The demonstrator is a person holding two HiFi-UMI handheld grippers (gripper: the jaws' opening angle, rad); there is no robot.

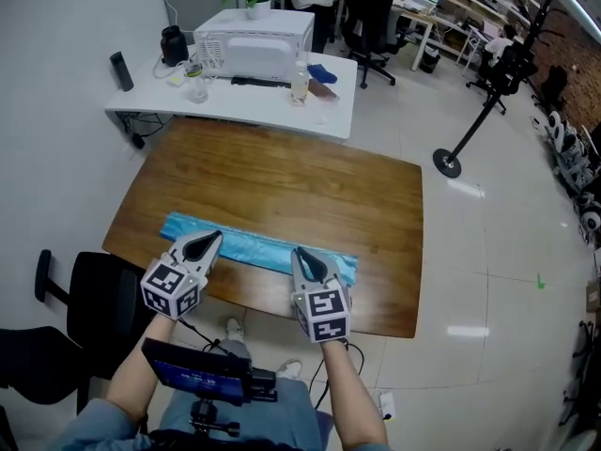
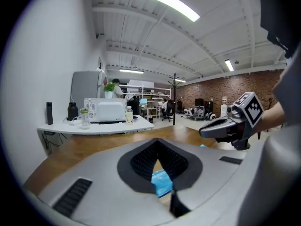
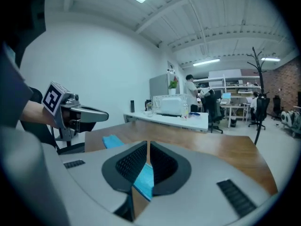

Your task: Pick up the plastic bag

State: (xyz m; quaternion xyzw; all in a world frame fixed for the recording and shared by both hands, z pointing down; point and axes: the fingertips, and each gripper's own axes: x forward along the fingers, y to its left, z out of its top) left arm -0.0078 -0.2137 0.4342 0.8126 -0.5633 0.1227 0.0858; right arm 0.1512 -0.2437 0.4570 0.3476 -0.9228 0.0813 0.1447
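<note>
- The plastic bag (image 1: 254, 244) is a long, flat blue strip lying on the wooden table (image 1: 282, 181), close to the table's near edge.
- Its long axis runs left to right across the head view, roughly parallel to that near edge. The left end sits a little farther up the picture than the right end.
- The bag's left end reaches past the left gripper (image 1: 214, 240). Its right end stops just beyond the right gripper (image 1: 299, 254).
- Both grippers overlap the strip's near edge in the head view, one toward each end, well apart from each other.
- In the left gripper view, the left gripper's (image 2: 157, 142) jaw tips are pressed together at the top. Blue bag (image 2: 162, 182) and bare wood show through the gap below the tips.
- In the right gripper view, the right gripper's (image 3: 147, 145) jaws stand narrowly apart, with a thin slit between the pads. Blue bag (image 3: 145, 180) shows in the wider gap lower down.
- Whether either pair of pads touches the plastic cannot be told.
- A white desk (image 1: 235, 97) with a white appliance (image 1: 254, 43) on it stands beyond the table's far edge.
- A black chair (image 1: 103, 294) stands at the table's near left corner.
</note>
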